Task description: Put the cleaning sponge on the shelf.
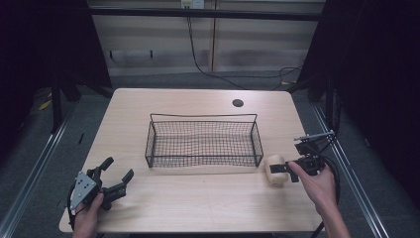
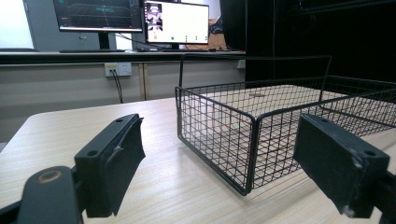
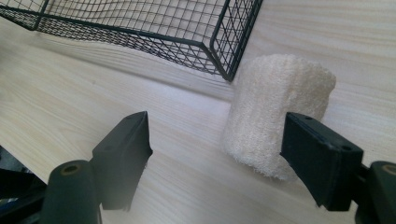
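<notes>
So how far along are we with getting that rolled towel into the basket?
Nothing looks done yet: the wire basket is empty. In hand: the right gripper stands open beside the rolled towel, which lies on the table just outside the basket's corner. Left: grip it, lift it in. The left gripper waits open.

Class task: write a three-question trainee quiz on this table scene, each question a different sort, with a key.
1. True or false: the roll lies inside the basket.
2. Which gripper is nearest the roll: A left, B right?
3. Fill in: the right gripper's jaws stand ____, not pressing the roll.

Key: 1 false, it lies on the table by the basket's corner. 2 B. 3 open.
</notes>
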